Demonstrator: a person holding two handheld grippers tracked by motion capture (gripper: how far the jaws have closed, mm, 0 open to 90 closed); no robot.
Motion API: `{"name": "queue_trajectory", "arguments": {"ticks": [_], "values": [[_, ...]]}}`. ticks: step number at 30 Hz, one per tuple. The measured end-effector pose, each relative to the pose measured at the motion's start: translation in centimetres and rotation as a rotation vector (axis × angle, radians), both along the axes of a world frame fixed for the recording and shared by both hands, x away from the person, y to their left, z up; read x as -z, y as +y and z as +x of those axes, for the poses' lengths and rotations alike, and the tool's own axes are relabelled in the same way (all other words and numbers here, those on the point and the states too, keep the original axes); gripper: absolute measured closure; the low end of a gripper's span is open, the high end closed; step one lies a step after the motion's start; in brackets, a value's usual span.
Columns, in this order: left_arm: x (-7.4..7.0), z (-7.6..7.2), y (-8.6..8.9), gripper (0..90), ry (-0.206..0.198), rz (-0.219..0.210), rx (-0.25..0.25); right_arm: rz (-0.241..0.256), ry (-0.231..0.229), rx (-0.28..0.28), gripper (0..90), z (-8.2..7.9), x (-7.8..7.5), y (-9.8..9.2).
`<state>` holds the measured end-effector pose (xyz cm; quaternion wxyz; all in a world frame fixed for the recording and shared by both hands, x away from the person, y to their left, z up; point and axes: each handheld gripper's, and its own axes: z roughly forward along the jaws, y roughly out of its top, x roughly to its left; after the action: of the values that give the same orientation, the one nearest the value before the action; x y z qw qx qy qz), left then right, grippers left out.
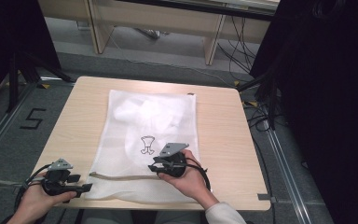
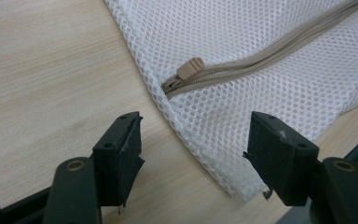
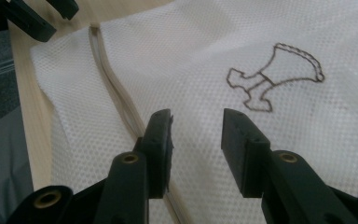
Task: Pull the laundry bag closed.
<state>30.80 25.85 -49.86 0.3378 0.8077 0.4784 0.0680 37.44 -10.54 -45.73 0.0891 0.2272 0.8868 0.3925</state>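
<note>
1. One white mesh laundry bag is lying flat on the wooden table, running from the far centre to the near edge, w/ something white bunched inside toward its far end.
2. Its beige zipper is running across the near end; the zipper pull is sitting at the bag's near-left corner, zip looking closed.
3. A dark outline logo is showing mid-bag.
4. L gripper is sitting at that near-left corner, jaws wide apart, nothing between them; in the left gripper view the pull is lying just ahead of the gap, not touched.
5. R gripper is hovering over the bag's near-middle, just beside the logo, jaws apart, pads straddling mesh right by the zipper line; contact w/ fabric – can't tell.
6. Both hands are coming in from the near edge.
</note>
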Motion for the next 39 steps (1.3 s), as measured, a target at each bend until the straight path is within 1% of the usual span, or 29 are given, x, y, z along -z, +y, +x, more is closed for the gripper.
{"name": "queue_trajectory", "arguments": {"ticks": [2,5,7,8,10,11,12,13,14,15,16,17,18,19,20,22,23,25,26,27,28,30,31,32,33,35,36,38,39], "values": [[0.0,0.0,0.0,34.5,0.000,-0.001,0.003,-0.006,-0.004,-0.021,64.8,0.3,0.0,0.8],[0.0,0.0,0.0,34.5,-0.001,-0.002,0.005,-0.006,-0.012,-0.037,65.5,0.6,0.1,2.1],[0.0,0.0,0.0,34.5,-0.001,0.001,0.009,-0.016,0.000,-0.046,65.7,0.6,0.1,2.7],[0.1,0.0,0.0,34.5,-0.009,-0.005,0.006,-0.029,0.004,-0.058,66.0,0.7,0.0,3.0],[0.0,0.0,0.0,34.5,-0.007,0.002,0.007,-0.029,0.006,-0.060,66.1,0.7,0.1,3.4],[0.2,0.0,-0.1,34.5,-0.020,-0.012,-0.001,-0.026,0.012,-0.063,66.7,0.7,0.3,4.1],[0.2,0.0,-0.1,34.5,-0.020,-0.012,-0.001,-0.026,0.012,-0.063,66.7,0.7,0.3,4.1],[0.0,0.0,0.0,34.5,-0.008,0.004,0.003,-0.038,0.015,-0.087,67.1,0.8,0.3,4.7],[0.0,0.0,0.0,34.5,-0.003,0.006,0.006,-0.034,0.009,-0.087,67.3,0.8,0.4,5.0],[0.1,0.0,0.0,34.5,-0.009,-0.006,0.007,-0.043,0.018,-0.094,67.6,0.8,0.3,5.2],[0.1,0.0,0.0,34.5,-0.009,-0.006,0.007,-0.034,0.012,-0.096,67.9,0.9,0.4,5.5],[0.0,0.0,0.0,34.5,-0.001,0.004,0.008,-0.034,0.012,-0.096,67.9,0.9,0.4,5.5],[0.0,0.0,0.0,34.5,-0.001,0.005,0.002,-0.043,0.019,-0.108,69.2,1.0,0.3,6.0],[0.0,0.0,0.0,34.5,-0.001,0.005,0.002,-0.043,0.019,-0.108,69.2,1.0,0.3,6.0],[0.0,0.0,0.0,34.5,-0.001,-0.003,0.004,-0.046,0.021,-0.118,69.3,1.0,0.3,6.6],[0.0,0.0,0.0,34.6,0.001,-0.005,0.004,-0.036,0.020,-0.120,69.2,1.1,0.4,7.1],[0.0,0.0,0.0,34.5,0.000,-0.005,0.004,-0.047,0.032,-0.126,69.2,1.1,0.3,7.4],[0.0,0.0,0.0,34.5,0.000,-0.006,0.005,-0.043,0.026,-0.131,69.2,1.2,0.4,7.6],[0.0,0.0,0.0,34.5,0.001,-0.006,0.005,-0.040,0.038,-0.127,69.2,1.1,0.5,8.1],[0.0,0.0,0.0,34.5,0.001,-0.004,0.006,-0.049,0.027,-0.140,69.2,1.2,0.5,8.3],[0.0,0.0,0.0,34.5,0.002,-0.003,0.006,-0.049,0.027,-0.140,69.2,1.2,0.5,8.3],[0.0,0.0,0.0,34.5,0.002,-0.003,0.007,-0.050,0.031,-0.144,69.2,1.2,0.6,8.6],[0.0,0.0,0.0,34.5,0.005,-0.002,0.006,-0.052,0.042,-0.156,69.3,1.2,0.6,8.9],[0.0,0.0,0.1,34.6,0.002,0.001,0.014,-0.053,0.043,-0.154,69.3,1.2,0.6,9.0],[0.0,0.0,0.0,34.6,0.006,-0.003,0.005,-0.059,0.042,-0.163,69.4,1.3,0.6,9.2],[0.1,0.0,0.0,34.6,-0.002,-0.010,0.007,-0.050,0.047,-0.160,69.4,1.2,0.8,9.4],[0.1,0.0,0.0,34.6,-0.006,-0.008,0.008,-0.059,0.051,-0.171,69.6,1.3,0.7,9.5],[0.2,0.0,-0.1,34.6,-0.018,-0.015,0.000,-0.063,0.055,-0.184,69.9,1.3,0.9,10.3],[0.3,0.0,-0.2,34.6,-0.019,-0.030,-0.015,-0.062,0.057,-0.188,69.9,1.3,0.9,10.5]]}}
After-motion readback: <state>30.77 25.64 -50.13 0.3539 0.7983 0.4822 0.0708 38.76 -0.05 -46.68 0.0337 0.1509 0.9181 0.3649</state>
